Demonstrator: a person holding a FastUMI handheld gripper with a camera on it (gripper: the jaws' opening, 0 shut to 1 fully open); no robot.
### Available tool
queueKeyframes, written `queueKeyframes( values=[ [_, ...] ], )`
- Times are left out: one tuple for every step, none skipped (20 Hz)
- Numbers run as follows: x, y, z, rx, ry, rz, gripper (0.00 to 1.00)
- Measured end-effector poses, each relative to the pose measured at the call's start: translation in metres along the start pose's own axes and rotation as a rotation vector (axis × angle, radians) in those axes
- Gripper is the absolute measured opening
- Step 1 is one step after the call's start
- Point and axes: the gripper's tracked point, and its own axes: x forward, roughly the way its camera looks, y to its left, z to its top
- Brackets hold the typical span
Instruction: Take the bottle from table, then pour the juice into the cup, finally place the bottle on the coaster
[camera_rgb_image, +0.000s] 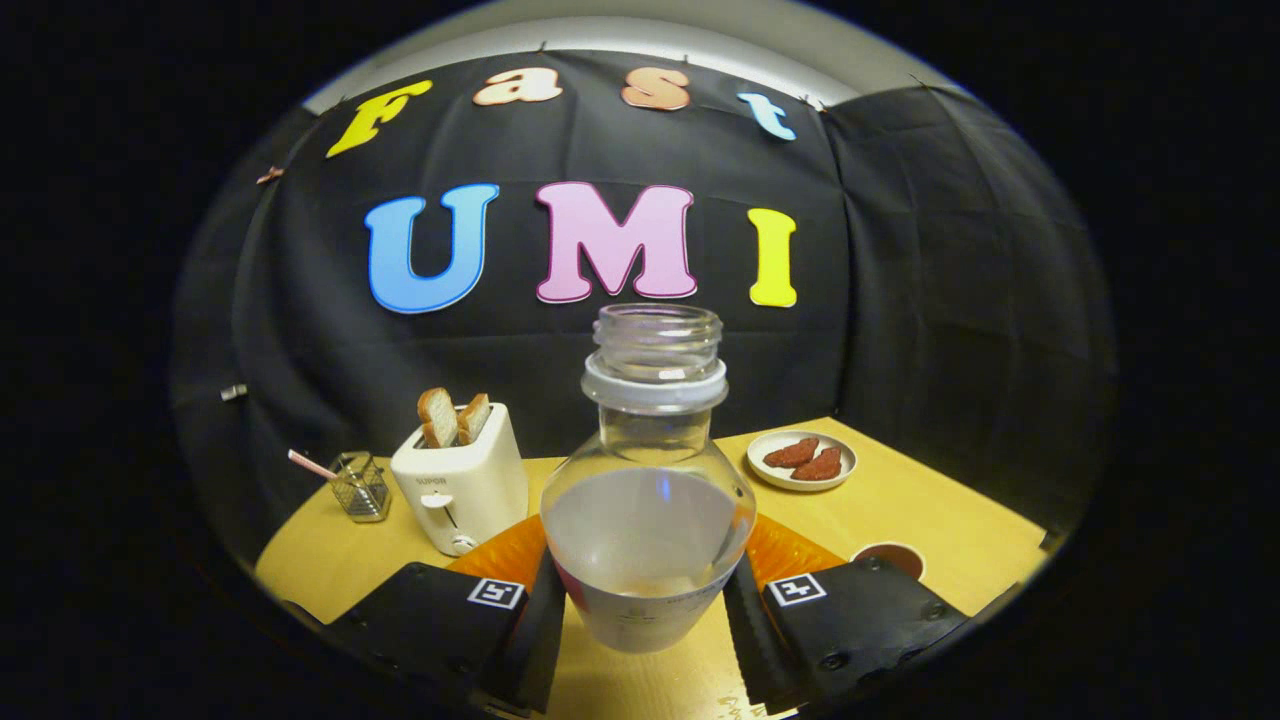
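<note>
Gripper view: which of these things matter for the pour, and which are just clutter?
For the job:
- bottle, uncapped, clamped upright between the fingers
- cup, beyond the right finger
- orange coaster, behind the bottle

Lying about:
- toaster with bread
- wire basket
- plate of food

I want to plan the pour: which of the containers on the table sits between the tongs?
The clear capless plastic bottle, held upright with both fingers pressing its sides. The dark round cup and wire mesh basket stand apart.
</note>
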Motion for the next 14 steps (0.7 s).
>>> queueKeyframes(
  values=[
    [0.006, 0.003, 0.003, -0.028, -0.008, 0.014, 0.73],
    [0.013, 0.006, 0.005, -0.048, -0.018, 0.025, 0.73],
    [0.022, 0.008, 0.006, -0.06, -0.022, 0.032, 0.73],
    [0.029, 0.009, 0.006, -0.072, -0.024, 0.034, 0.74],
    [0.036, 0.011, 0.005, -0.089, -0.031, 0.032, 0.74],
    [0.043, 0.01, 0.002, -0.106, -0.033, 0.025, 0.74],
    [0.051, 0.01, 0.0, -0.118, -0.034, 0.022, 0.74],
    [0.059, 0.011, -0.003, -0.128, -0.027, 0.022, 0.74],
    [0.067, 0.01, -0.007, -0.144, -0.021, 0.019, 0.74],
    [0.073, 0.009, -0.012, -0.161, -0.019, 0.014, 0.74],
    [0.079, 0.008, -0.017, -0.172, -0.016, 0.013, 0.74],
    [0.086, 0.008, -0.022, -0.17, -0.006, 0.013, 0.74],
    [0.093, 0.008, -0.031, -0.162, 0.011, 0.014, 0.74],
    [0.099, 0.008, -0.04, -0.162, 0.028, 0.006, 0.74]
  ],
)
